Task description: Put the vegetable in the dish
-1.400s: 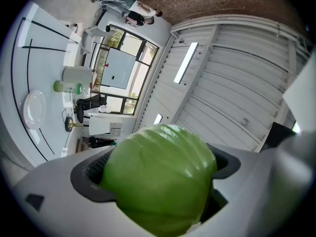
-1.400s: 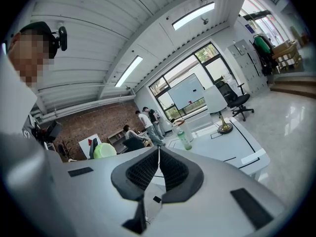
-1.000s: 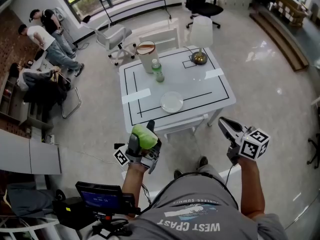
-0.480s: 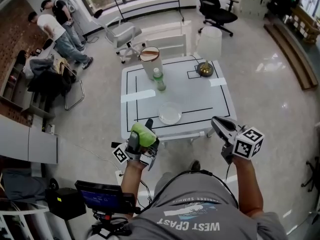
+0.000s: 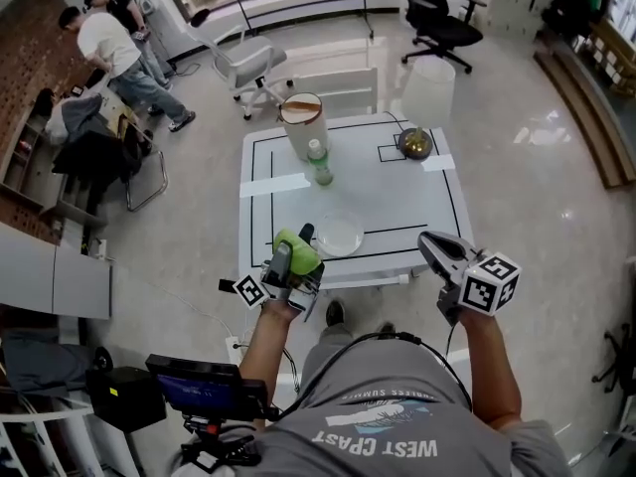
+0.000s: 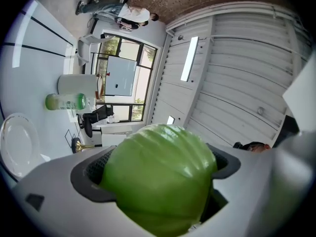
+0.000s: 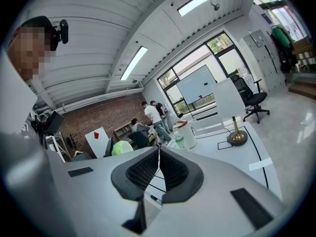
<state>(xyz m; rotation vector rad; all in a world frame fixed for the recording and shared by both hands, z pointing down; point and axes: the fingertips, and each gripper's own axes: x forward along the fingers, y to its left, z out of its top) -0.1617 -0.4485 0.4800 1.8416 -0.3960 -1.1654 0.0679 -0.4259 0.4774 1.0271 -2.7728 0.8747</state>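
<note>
Between left gripper point(image 6: 163, 191) fingers point(image 6: 91, 179): green vegetable point(image 6: 160, 174), clamped; dish point(image 5: 339, 235) nearby.

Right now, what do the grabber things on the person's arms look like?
The left gripper and right gripper are light grey, with dark ribbed pads inside their jaws. Each carries a white cube printed with black square markers. A thin dark cable hangs from the right one. The person wears a grey short-sleeved T-shirt.

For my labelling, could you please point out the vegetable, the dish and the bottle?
green vegetable point(image 5: 295, 248), head view, its top.
dish point(image 5: 339, 235), head view, its bare centre.
bottle point(image 5: 320, 165), head view, its body.
</note>
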